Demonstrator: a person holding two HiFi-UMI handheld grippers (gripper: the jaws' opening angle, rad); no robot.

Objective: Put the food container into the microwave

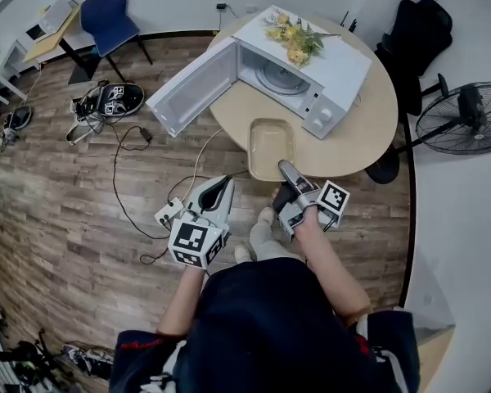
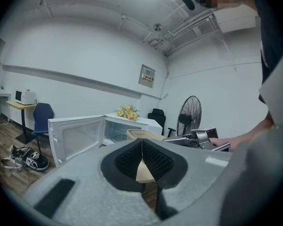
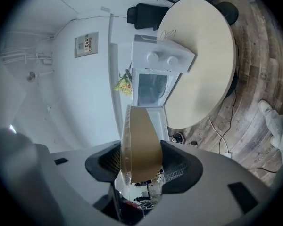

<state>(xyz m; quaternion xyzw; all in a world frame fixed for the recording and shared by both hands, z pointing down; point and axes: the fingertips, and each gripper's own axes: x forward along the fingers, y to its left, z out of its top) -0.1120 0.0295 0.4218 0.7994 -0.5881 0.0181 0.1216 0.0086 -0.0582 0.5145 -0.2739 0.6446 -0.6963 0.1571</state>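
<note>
A white microwave (image 1: 327, 76) stands on the round wooden table (image 1: 372, 129) with its door (image 1: 192, 88) swung wide open to the left and the turntable showing. The beige food container (image 1: 271, 144) hangs over the table's near edge in front of the microwave's opening. My right gripper (image 1: 285, 169) is shut on its near rim. In the right gripper view the container (image 3: 140, 142) fills the gap between the jaws, with the microwave (image 3: 155, 76) beyond it. My left gripper (image 1: 225, 182) is shut and holds nothing, over the floor left of the table; its own view shows the pads (image 2: 132, 159) meeting.
Yellow flowers (image 1: 295, 39) lie on top of the microwave. A standing fan (image 1: 466, 117) and a black chair (image 1: 413, 31) are right of the table. A blue chair (image 1: 110, 19), shoes (image 1: 119, 98), cables and a power strip (image 1: 168, 213) are on the wooden floor at left.
</note>
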